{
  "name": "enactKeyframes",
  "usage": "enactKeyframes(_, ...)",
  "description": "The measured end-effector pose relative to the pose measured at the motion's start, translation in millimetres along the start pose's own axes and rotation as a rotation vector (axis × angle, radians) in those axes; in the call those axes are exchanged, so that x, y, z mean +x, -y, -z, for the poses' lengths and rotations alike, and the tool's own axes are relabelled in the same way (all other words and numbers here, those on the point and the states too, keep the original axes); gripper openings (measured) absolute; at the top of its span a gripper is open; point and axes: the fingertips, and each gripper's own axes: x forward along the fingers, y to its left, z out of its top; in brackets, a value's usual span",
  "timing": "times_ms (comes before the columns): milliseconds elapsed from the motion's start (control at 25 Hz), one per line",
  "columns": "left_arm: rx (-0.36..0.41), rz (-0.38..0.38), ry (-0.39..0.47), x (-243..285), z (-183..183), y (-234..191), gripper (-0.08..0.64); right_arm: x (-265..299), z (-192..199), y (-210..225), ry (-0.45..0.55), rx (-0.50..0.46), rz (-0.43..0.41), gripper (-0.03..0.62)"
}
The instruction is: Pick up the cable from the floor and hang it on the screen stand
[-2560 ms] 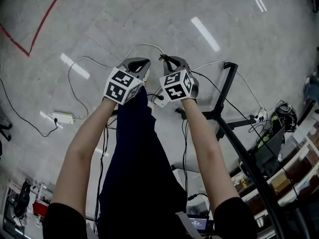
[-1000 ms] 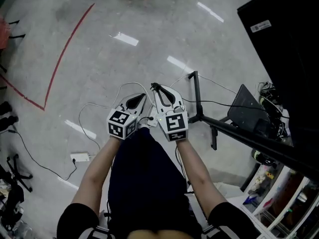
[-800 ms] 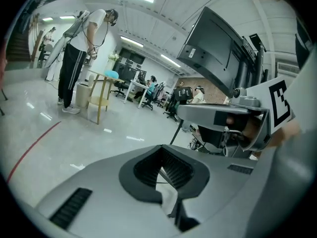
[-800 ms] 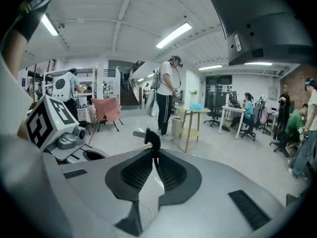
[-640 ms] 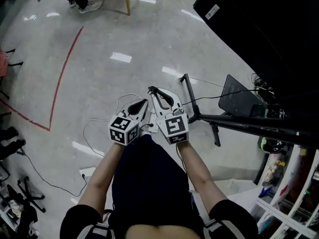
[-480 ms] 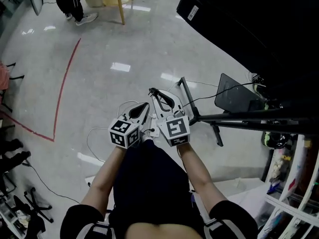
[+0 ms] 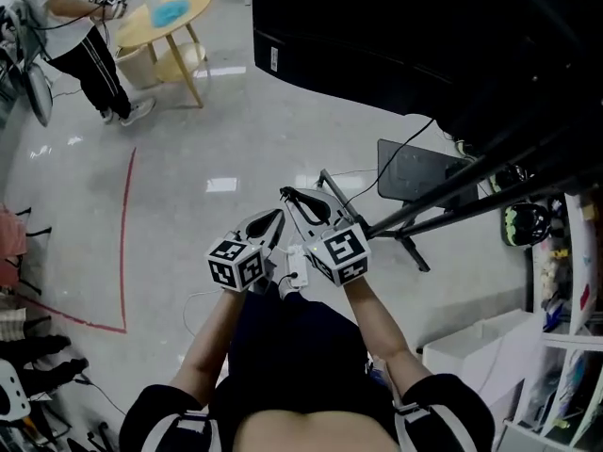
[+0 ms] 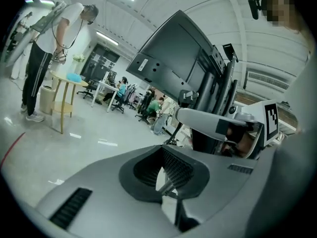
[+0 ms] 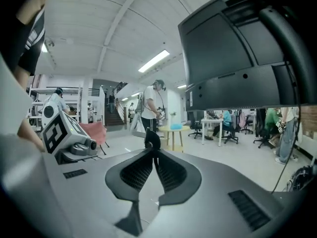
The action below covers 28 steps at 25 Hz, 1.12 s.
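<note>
In the head view my two grippers are held side by side in front of the body. The left gripper (image 7: 271, 217) is shut on a thin white cable (image 8: 159, 178) that shows between its pads. The right gripper (image 7: 287, 194) is shut on the cable's black end (image 9: 152, 141), pinched at its fingertips. A white adapter (image 7: 295, 269) hangs between the two marker cubes. The black screen stand (image 7: 443, 210) slants across to the right of the grippers, under the large dark screen (image 7: 396, 36). In the left gripper view the screen (image 8: 178, 58) is ahead, and the right gripper (image 8: 213, 123) crosses in front of it.
A person (image 7: 80, 26) stands by a round yellow table (image 7: 170, 12) at far left. A red tape line (image 7: 123, 243) marks the floor. A flat dark panel (image 7: 415, 169) lies by the stand's foot. White boxes (image 7: 471, 347) and shelves (image 7: 565, 281) fill the right edge.
Both grippers have come up from the floor with the cable and turned towards the screen. The head view has swung up, so the screen, table and person have come into view.
</note>
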Motion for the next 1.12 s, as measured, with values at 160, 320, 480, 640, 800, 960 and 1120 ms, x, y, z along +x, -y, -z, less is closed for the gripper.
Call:
enactKeyframes(160, 0.006, 0.085, -0.005, 7, -14, 29, 0.008, -30, -21, 17, 0.035, 0.019, 0.067, 0.055)
enactKeyframes(320, 0.011, 0.168, -0.016, 10, -24, 55, 0.008, -59, -39, 30, 0.071, 0.045, 0.128, 0.055)
enactKeyframes(480, 0.052, 0.262, -0.036, 26, -39, 75, 0.008, -81, -52, 53, 0.109, 0.065, 0.204, 0.055)
enactKeyframes(640, 0.084, 0.342, -0.057, 38, -54, 88, 0.008, -93, -57, 69, 0.119, 0.077, 0.276, 0.055)
enactKeyframes(800, 0.114, 0.426, -0.080, 48, -72, 101, 0.008, -97, -69, 81, 0.130, 0.084, 0.347, 0.055)
enactKeyframes(960, 0.101, 0.518, -0.099, 57, -91, 110, 0.008, -99, -81, 95, 0.156, 0.129, 0.418, 0.055)
enactKeyframes(1120, 0.119, 0.581, -0.114, 65, -103, 116, 0.008, -103, -93, 106, 0.181, 0.143, 0.472, 0.055)
